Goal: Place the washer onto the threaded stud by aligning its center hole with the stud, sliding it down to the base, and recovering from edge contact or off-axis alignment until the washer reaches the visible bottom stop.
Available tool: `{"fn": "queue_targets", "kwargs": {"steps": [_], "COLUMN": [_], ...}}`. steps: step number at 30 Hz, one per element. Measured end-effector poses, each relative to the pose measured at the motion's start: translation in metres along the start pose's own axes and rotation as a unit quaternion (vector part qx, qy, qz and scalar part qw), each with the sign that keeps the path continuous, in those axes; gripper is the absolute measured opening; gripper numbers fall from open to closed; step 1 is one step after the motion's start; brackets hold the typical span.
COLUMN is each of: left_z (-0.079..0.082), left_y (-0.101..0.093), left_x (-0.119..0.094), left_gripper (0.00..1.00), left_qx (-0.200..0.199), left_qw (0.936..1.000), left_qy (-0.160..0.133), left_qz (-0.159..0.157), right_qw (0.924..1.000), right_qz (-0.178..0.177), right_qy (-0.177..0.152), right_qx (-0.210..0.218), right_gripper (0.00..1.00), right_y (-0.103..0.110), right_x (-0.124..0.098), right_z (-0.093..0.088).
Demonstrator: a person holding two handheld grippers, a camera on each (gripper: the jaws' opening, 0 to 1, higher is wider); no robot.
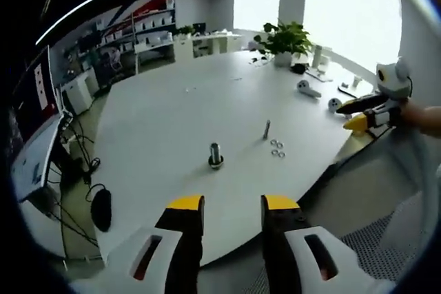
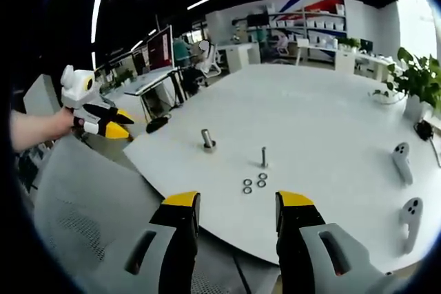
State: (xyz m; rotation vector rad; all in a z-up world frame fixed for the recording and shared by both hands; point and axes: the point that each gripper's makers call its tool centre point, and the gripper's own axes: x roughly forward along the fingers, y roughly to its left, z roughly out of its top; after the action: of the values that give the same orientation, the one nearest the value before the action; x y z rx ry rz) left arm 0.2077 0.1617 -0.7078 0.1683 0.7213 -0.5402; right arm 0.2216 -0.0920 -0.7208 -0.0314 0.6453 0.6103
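Looking along my left tongs [image 1: 232, 202], I see their two yellow-tipped jaws standing apart with nothing between them, held back from the near edge of the white counter [image 1: 172, 108]. On the counter ahead stands a thick bolt [image 1: 216, 154] upright on its wide base, and beyond it to the right a thinner threaded stud [image 1: 267, 129], also upright. Three washers [image 1: 277, 148] lie flat in a small cluster just beside the stud, on its right in this view, touching neither the stud nor the bolt. Farther off, a potted plant [image 1: 284, 40] stands near the far edge, with two white controllers [image 1: 308, 89] between it and the right side. My right tongs [image 1: 356, 115] enter from the right, held by a hand off the counter's edge.

From the right gripper view, my right tongs [image 2: 236, 202] likewise show jaws apart and empty, short of the counter [image 2: 310, 115]. Here the washers [image 2: 253, 183] lie just in front of the stud [image 2: 263, 157], and the bolt [image 2: 207, 140] stands to its left. Two controllers [image 2: 402, 158] lie at the right. My left tongs [image 2: 116, 123] appear at the left, in a hand, off the counter, above a grey mesh chair [image 2: 83, 197]; I cannot tell their jaw state from this side.
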Motion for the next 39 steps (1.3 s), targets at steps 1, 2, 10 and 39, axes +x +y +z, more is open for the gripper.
{"fn": "queue_targets", "kwargs": {"steps": [1, 2, 10, 39], "left_z": [-0.001, -0.002, 0.003, 0.01], "left_y": [-0.001, -0.002, -0.015, -0.004], "left_x": [0.001, 0.003, 0.005, 0.002], "left_gripper": [0.31, 0.31, 0.29, 0.32], "left_qx": [-0.001, 0.0, 0.076, -0.012], "left_qw": [1.0, 1.0, 0.9971, 0.9984], "left_qy": [-0.001, 0.002, -0.005, -0.047], "left_qz": [0.0, -0.001, -0.001, -0.031], "right_qw": [1.0, 1.0, 1.0, 0.999], "right_qz": [0.0, 0.001, 0.004, -0.019], "right_qy": [-0.001, -0.002, -0.001, 0.04], "right_qx": [-0.001, 0.0, 0.002, -0.001], "right_gripper": [0.46, 0.46, 0.46, 0.47], "right_y": [0.0, 0.0, 0.002, -0.005], "right_x": [0.0, 0.0, 0.001, 0.002], "right_z": [0.001, 0.001, 0.001, -0.014]}}
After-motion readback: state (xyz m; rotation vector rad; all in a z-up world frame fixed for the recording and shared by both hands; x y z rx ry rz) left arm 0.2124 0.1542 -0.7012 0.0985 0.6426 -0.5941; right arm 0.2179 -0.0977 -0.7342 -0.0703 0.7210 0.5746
